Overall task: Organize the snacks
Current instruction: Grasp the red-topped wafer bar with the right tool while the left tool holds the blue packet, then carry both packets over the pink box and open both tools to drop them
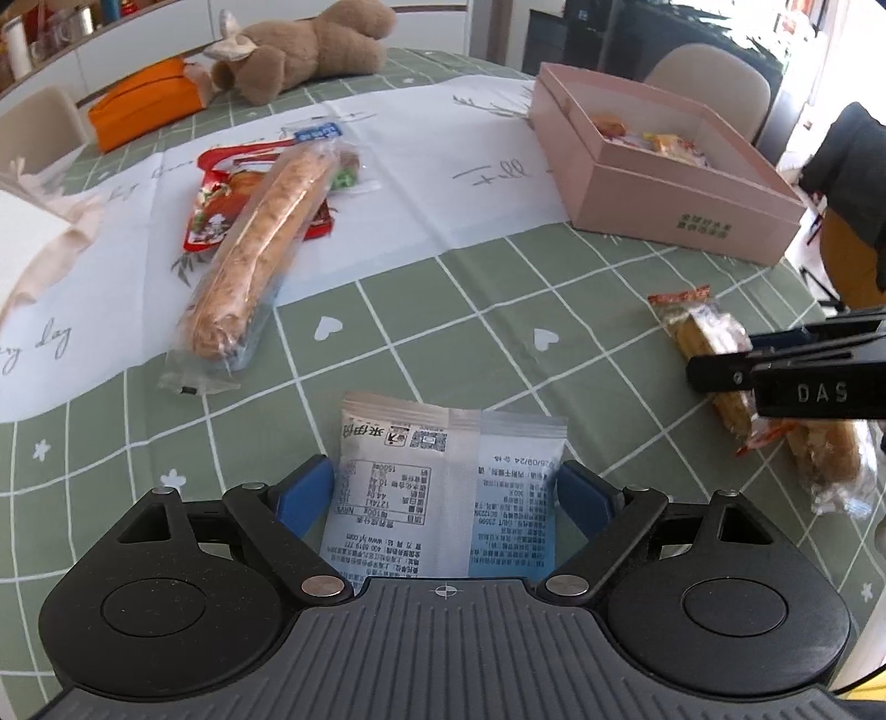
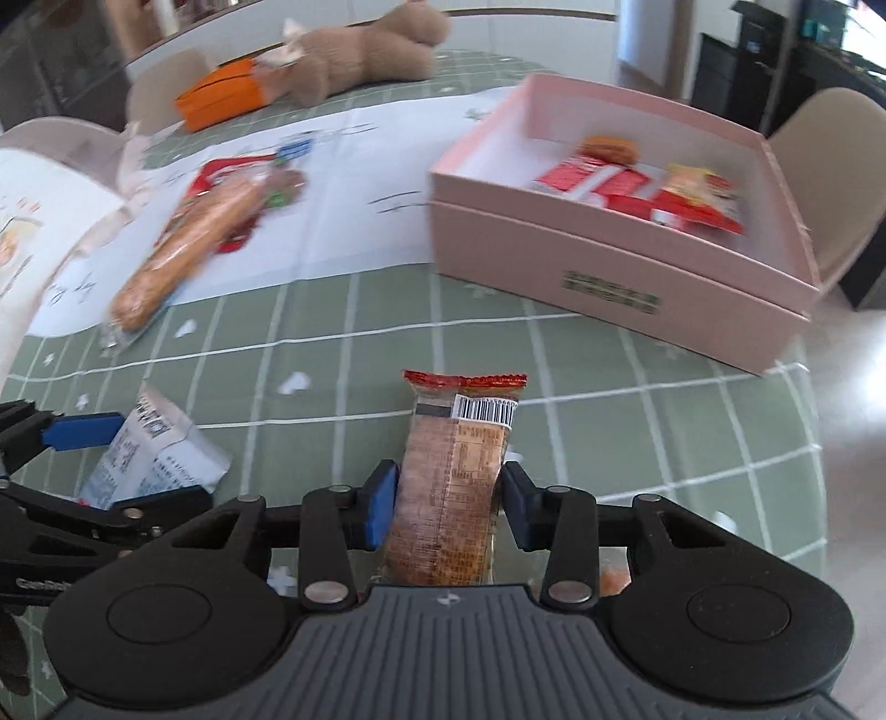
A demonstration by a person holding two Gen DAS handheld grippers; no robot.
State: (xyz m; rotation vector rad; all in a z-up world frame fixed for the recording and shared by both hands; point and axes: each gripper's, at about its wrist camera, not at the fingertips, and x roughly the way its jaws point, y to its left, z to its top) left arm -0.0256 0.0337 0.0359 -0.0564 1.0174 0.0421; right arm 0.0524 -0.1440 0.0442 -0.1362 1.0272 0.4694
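Note:
My left gripper (image 1: 446,493) is shut on a white and blue snack packet (image 1: 443,443) with small print, just above the green checked tablecloth. My right gripper (image 2: 448,509) is shut on a brown snack bar (image 2: 454,454) in a clear wrapper with a red top edge and a barcode. A second bar (image 1: 830,465) lies beneath it. The pink box (image 2: 609,293) stands open at the far right with several red and yellow snacks inside. A long bread stick in clear wrap (image 1: 260,238) lies on a red packet (image 1: 210,216) at the left.
A brown plush toy (image 1: 310,50) and an orange pouch (image 1: 144,105) lie at the far side of the table. A white printed mat (image 1: 415,183) covers the middle. Beige chairs (image 1: 714,77) stand behind the box. The table's edge (image 2: 808,387) curves close on the right.

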